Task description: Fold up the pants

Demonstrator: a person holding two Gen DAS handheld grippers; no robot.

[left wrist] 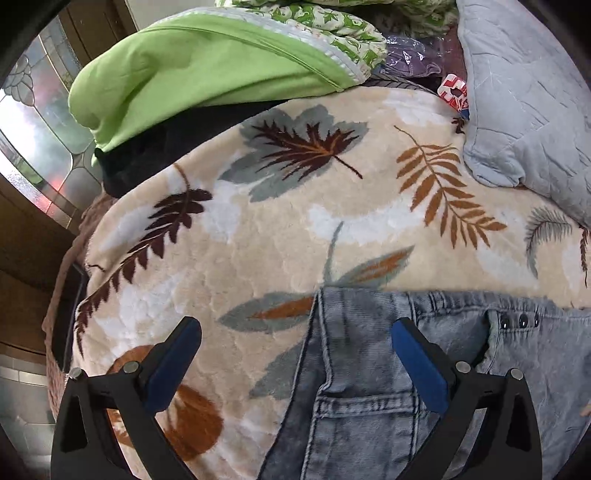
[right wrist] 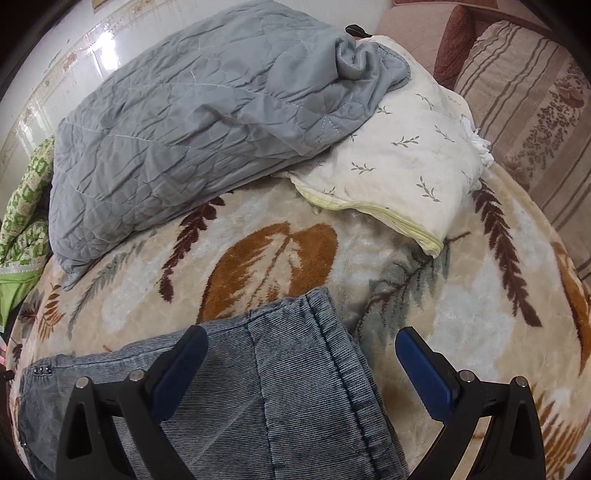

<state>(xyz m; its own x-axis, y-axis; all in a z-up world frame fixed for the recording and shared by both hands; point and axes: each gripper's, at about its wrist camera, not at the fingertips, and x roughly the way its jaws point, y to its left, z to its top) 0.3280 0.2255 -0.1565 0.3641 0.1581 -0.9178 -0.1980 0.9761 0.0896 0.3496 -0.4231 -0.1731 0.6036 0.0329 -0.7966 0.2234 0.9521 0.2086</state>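
Observation:
Faded grey-blue denim pants [left wrist: 369,369] lie flat on a cream leaf-patterned blanket [left wrist: 258,229]. In the left wrist view their waistband corner, a back pocket and three dark snaps [left wrist: 521,320] show. My left gripper [left wrist: 297,336] hovers open over that waistband's left corner, with blue pads [left wrist: 417,365] spread wide. In the right wrist view the other end of the pants [right wrist: 288,376] reaches up to a stitched hem. My right gripper [right wrist: 301,347] is open above its right edge, one finger over denim, the other over blanket [right wrist: 461,295].
A lime green cover [left wrist: 192,77] and a green patterned quilt [left wrist: 332,26] are piled at the far left. A grey quilted blanket [right wrist: 177,125] and a white sprigged pillow [right wrist: 402,162] lie beyond the pants. A striped sofa cushion [right wrist: 528,110] stands to the right.

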